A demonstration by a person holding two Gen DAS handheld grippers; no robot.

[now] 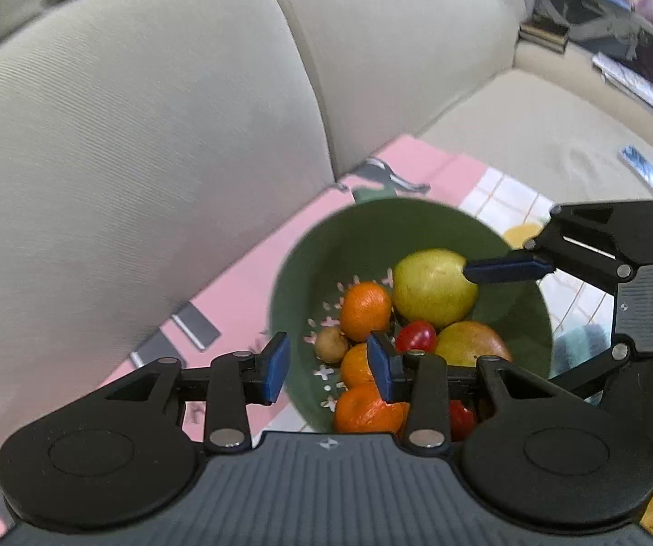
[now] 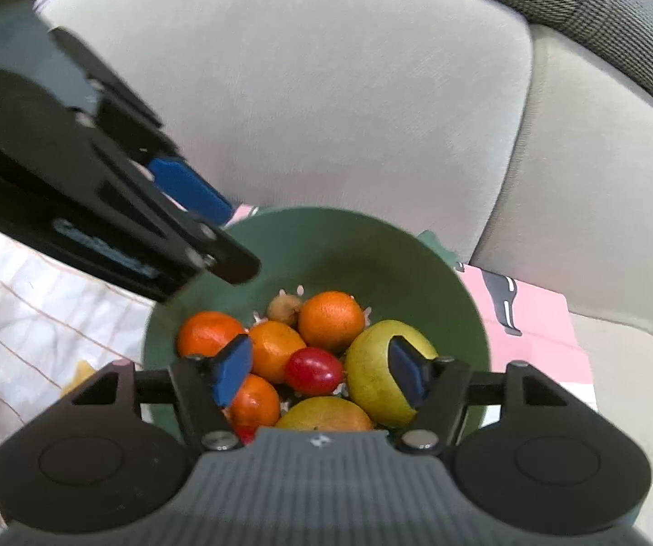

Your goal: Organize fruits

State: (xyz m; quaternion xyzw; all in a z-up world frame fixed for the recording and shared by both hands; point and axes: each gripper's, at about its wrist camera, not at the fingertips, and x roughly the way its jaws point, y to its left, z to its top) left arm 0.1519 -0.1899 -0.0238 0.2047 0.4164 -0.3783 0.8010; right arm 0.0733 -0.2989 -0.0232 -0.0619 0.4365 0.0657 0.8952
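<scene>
No legible text anywhere — labels too blurred.

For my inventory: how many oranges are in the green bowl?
4 oranges: back one, left, middle, front. Others may be hidden.

Green bowl on the sofa is loaded with oranges, a red tomato and a yellow-green pear, right gripper hanging open over them, left gripper poking in top-left.
</scene>
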